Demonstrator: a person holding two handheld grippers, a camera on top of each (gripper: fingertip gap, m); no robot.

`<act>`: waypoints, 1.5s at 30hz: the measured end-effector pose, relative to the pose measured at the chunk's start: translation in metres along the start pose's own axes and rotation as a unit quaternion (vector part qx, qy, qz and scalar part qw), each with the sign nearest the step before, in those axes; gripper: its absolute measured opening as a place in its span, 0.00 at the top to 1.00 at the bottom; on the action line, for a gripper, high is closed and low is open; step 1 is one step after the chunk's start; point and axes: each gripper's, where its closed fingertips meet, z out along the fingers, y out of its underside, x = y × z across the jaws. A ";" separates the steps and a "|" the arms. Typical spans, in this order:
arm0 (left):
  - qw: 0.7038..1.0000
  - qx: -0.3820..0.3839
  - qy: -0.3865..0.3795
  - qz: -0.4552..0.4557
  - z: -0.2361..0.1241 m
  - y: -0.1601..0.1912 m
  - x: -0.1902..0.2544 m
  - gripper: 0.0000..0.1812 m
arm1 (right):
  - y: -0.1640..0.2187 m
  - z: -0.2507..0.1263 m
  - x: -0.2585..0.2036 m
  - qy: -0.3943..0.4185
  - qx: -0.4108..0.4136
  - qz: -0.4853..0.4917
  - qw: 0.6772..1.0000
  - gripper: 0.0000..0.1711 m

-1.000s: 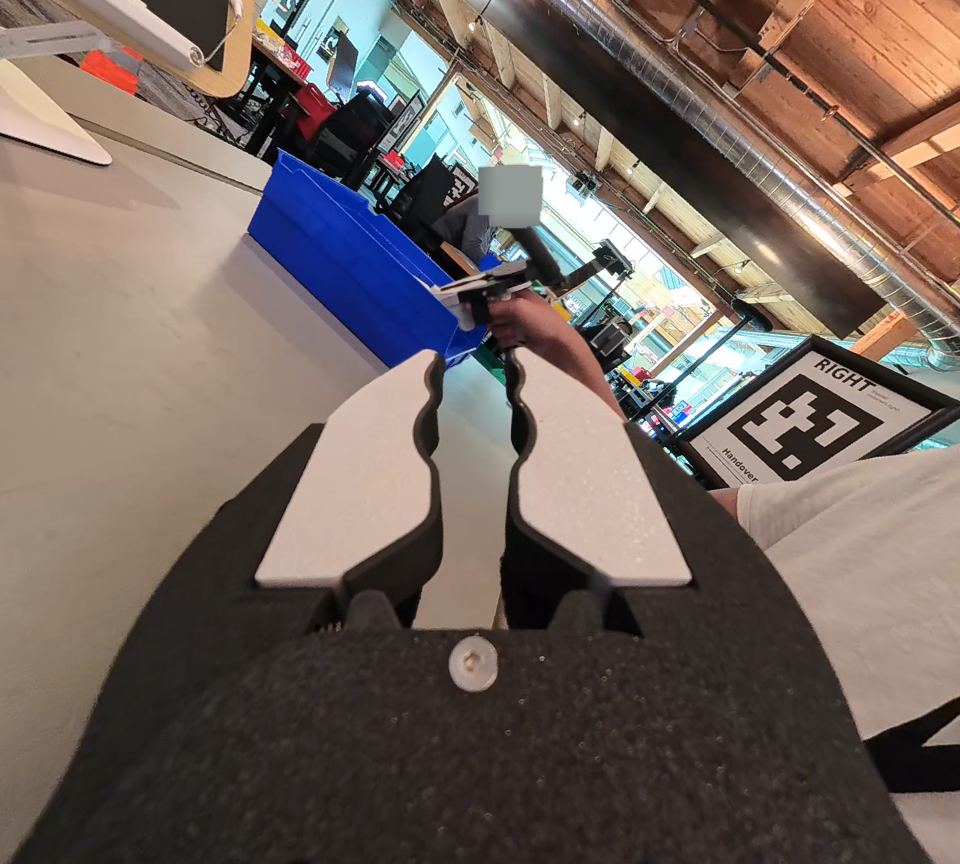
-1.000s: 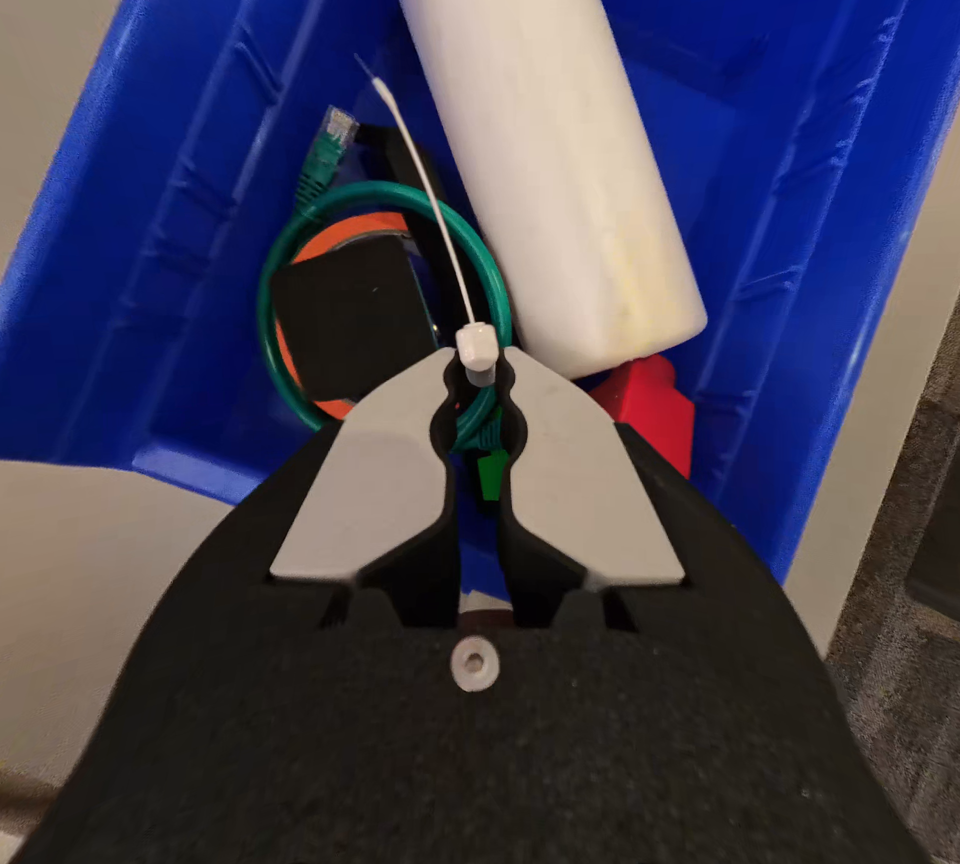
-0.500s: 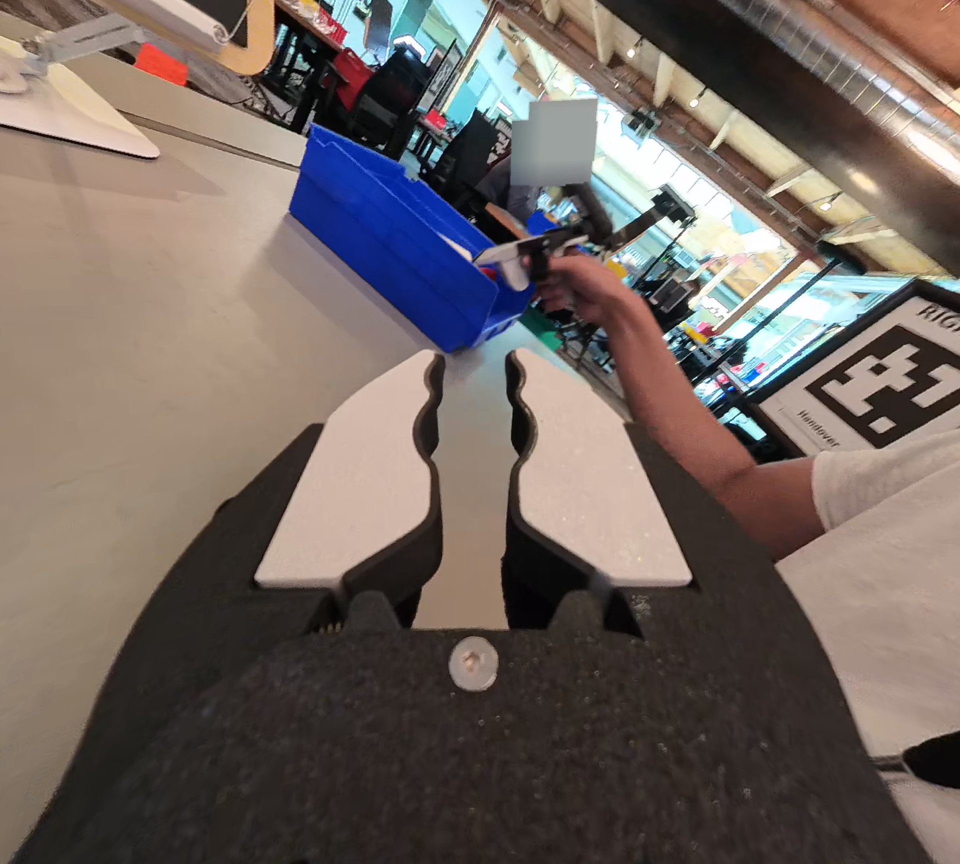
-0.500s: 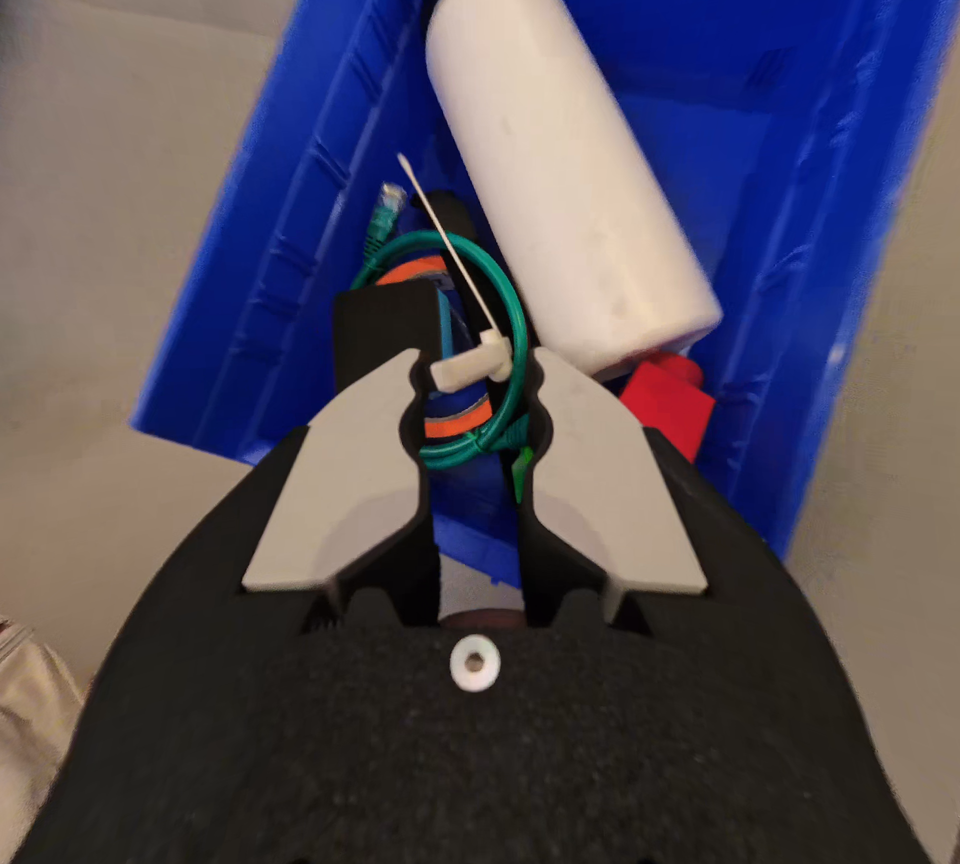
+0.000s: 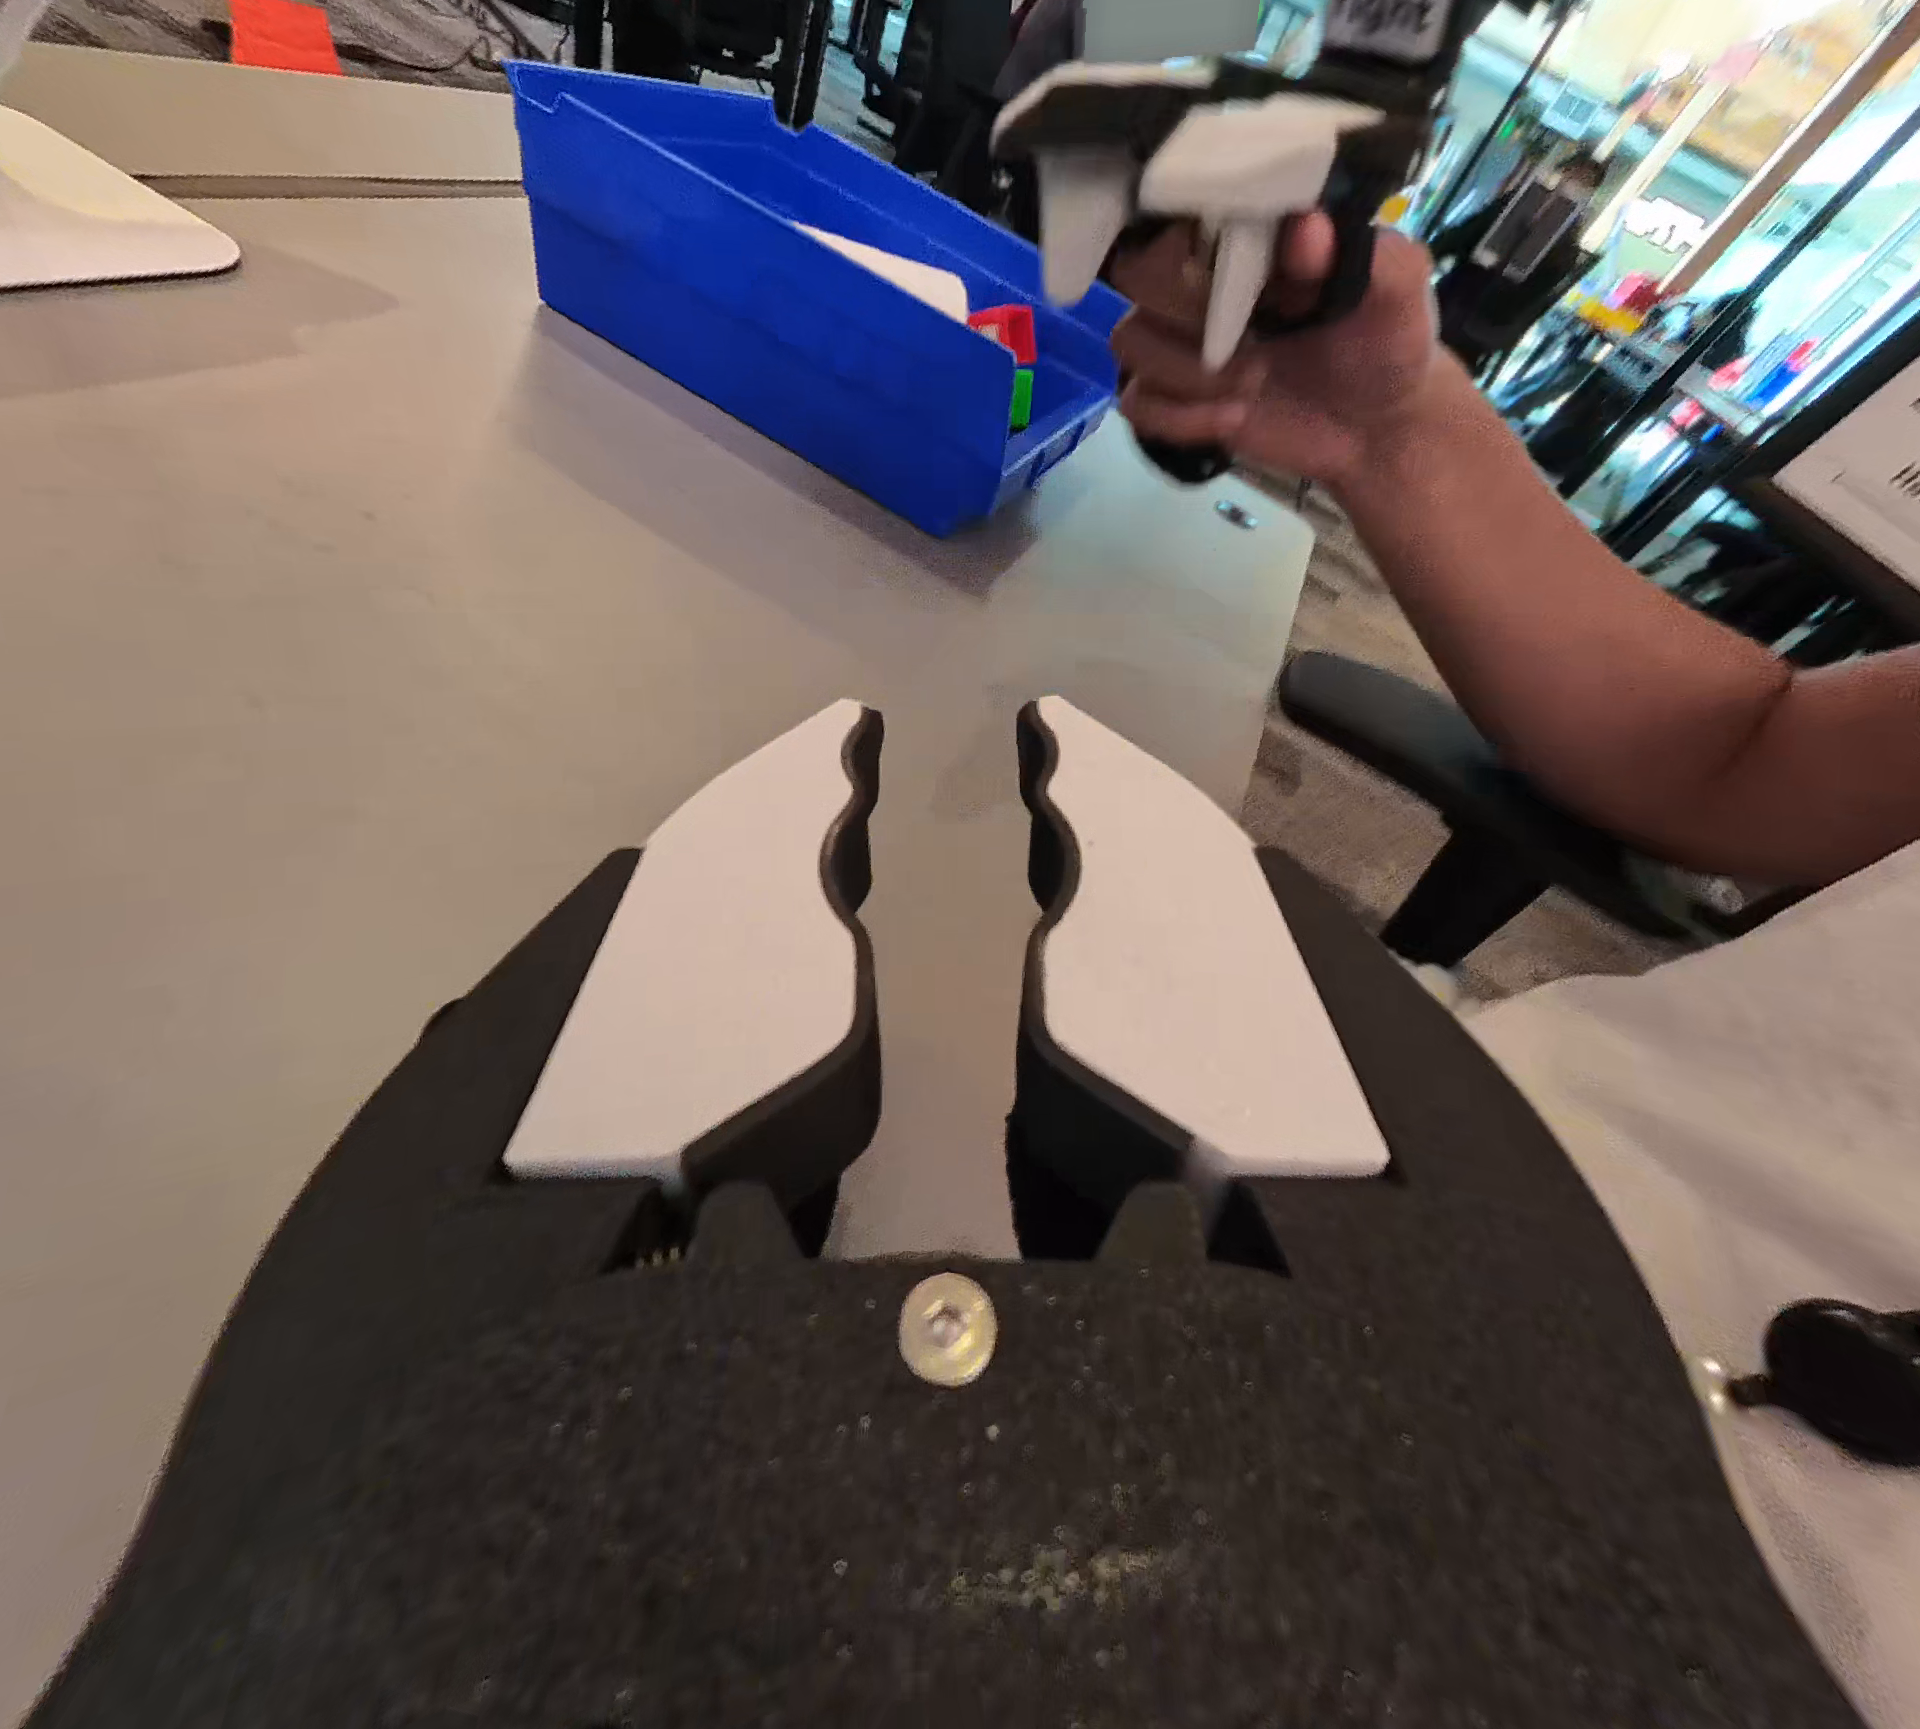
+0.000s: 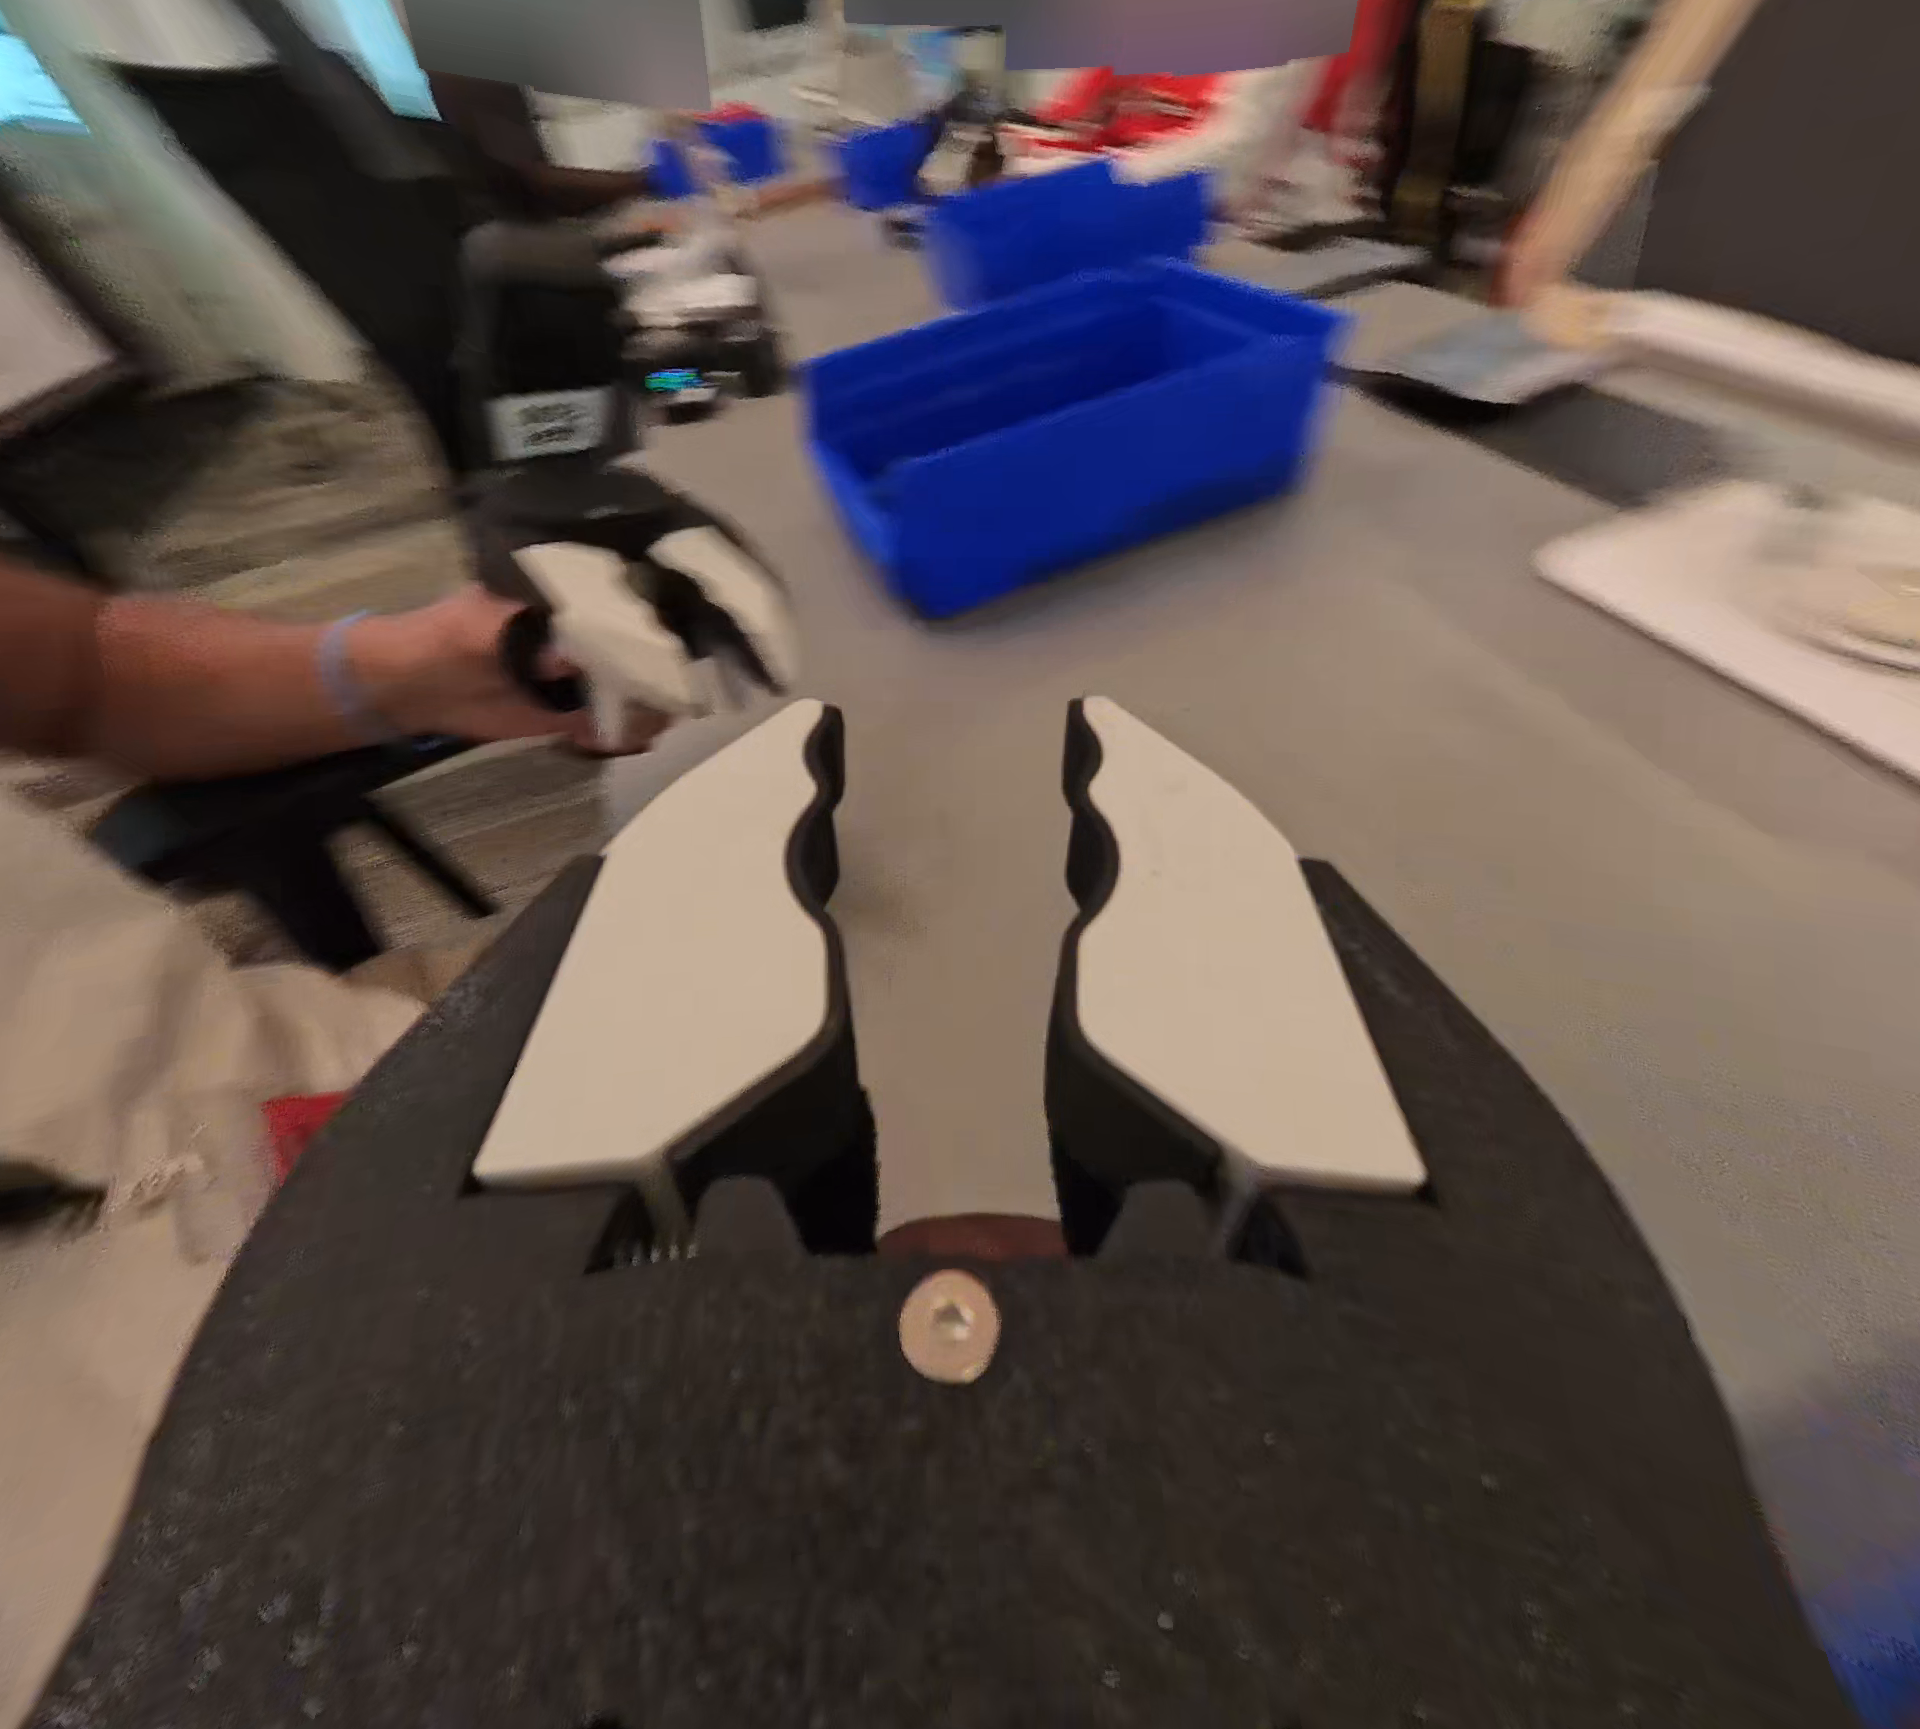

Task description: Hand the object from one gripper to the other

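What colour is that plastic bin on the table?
Bright blue; the bin shows sharpest in the left wrist view.

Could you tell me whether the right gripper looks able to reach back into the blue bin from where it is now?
Probably yes: the right gripper hangs open and empty just beside the blue bin, whose top is uncovered.

**Two wrist cameras facing across one grey table**

The left wrist view looks low and forward over the grey table (image 5: 312, 640), its own fingers close at 6 o'clock, the blue bin (image 5: 790, 297) near at 12 and the right gripper (image 5: 1153, 266) raised at 1 o'clock. The right wrist view, blurred, faces across the same table (image 6: 1455, 848); the left gripper (image 6: 675, 640) sits at 10 o'clock. Both views show blue bins; whether they are the same one cannot be told.
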 end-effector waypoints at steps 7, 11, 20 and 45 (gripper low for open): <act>0.995 -0.040 -0.043 0.081 0.000 0.007 -0.001 0.85 | 0.069 0.070 -0.010 -0.027 0.013 0.030 0.999 0.77; 0.993 -0.053 -0.057 0.089 0.001 0.012 -0.008 0.85 | 0.077 0.067 -0.004 0.019 -0.006 -0.021 1.000 0.82; 0.990 -0.061 -0.079 0.096 -0.006 0.006 -0.022 0.82 | 0.076 0.058 0.017 0.045 0.007 0.033 0.998 0.84; 0.760 -0.351 -0.523 -0.161 -0.207 0.006 -0.364 0.81 | 0.085 0.049 0.017 0.001 0.007 0.113 0.994 0.83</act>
